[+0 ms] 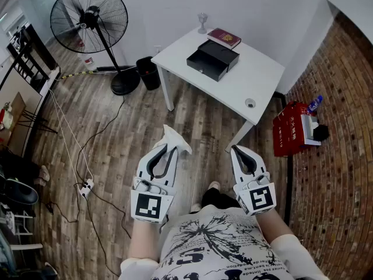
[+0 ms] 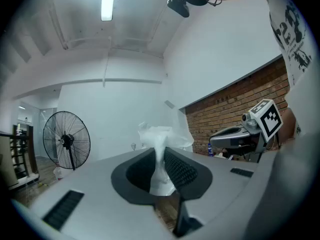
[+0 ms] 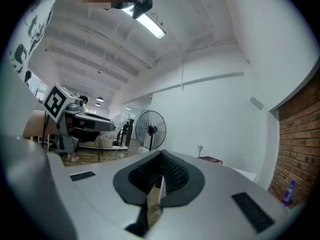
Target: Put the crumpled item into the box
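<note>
A crumpled white item [image 1: 175, 138] sticks out past the tips of my left gripper [image 1: 169, 149], which is shut on it over the wooden floor. In the left gripper view the crumpled item [image 2: 161, 136] is pinched between the ribbed pads of the left gripper [image 2: 161, 160] and fans out above them. The black box [image 1: 213, 59] lies on the white table [image 1: 256, 80], well ahead of both grippers. My right gripper [image 1: 239, 151] is held beside the left one, shut with nothing in it, and the right gripper [image 3: 160, 160] shows its jaws together.
A red book [image 1: 224, 38] and a small glass [image 1: 202, 21] sit at the table's far end, a small round thing [image 1: 250, 103] near its front. A standing fan [image 1: 88, 19], a dark bin [image 1: 148, 73] and floor cables [image 1: 76, 156] lie left. Red boxes [image 1: 290, 128] stand by the brick wall.
</note>
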{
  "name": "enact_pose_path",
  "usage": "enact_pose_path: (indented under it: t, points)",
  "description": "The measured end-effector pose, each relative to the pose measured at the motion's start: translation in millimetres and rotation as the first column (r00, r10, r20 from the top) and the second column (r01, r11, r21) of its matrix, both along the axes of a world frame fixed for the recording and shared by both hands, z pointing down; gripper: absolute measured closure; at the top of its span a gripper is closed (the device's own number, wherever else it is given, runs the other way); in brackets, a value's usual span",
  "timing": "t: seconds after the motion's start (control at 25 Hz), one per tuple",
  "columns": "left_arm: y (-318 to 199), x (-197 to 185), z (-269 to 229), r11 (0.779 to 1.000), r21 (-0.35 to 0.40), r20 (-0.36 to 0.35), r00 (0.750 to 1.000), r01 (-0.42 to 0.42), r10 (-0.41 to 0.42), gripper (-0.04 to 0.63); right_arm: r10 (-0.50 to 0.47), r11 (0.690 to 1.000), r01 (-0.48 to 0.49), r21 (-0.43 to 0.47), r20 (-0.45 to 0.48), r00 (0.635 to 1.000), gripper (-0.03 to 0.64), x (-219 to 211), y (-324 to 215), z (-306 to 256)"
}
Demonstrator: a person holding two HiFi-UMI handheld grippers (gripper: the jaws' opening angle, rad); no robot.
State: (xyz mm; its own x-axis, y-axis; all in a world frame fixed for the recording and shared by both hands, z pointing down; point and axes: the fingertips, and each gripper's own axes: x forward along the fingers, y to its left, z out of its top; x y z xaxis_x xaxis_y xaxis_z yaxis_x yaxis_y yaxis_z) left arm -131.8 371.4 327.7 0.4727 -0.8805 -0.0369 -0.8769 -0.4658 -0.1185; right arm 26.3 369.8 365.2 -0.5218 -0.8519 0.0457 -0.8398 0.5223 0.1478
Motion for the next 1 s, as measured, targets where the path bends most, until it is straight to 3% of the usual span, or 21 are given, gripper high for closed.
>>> enact_pose_path:
  t: [0.64, 1.0]
  points:
    - [-18.5, -8.4, 6.5, 1.0, -0.016, -0.017, 1.0, -0.002, 0.002, 0.525, 0.03, 0.999, -0.03, -0.023, -0.006, 1.0, 0.603, -4.7, -21.3, 3.8]
    - [-85.4, -10.1, 23.5, 0.998, -0.049, 0.01, 0.999, 0.047, -0.047, 0.525, -0.01, 0.998, 0.011, -0.069, 0.015, 1.0, 0.603, -3.8, -100.1, 27.2]
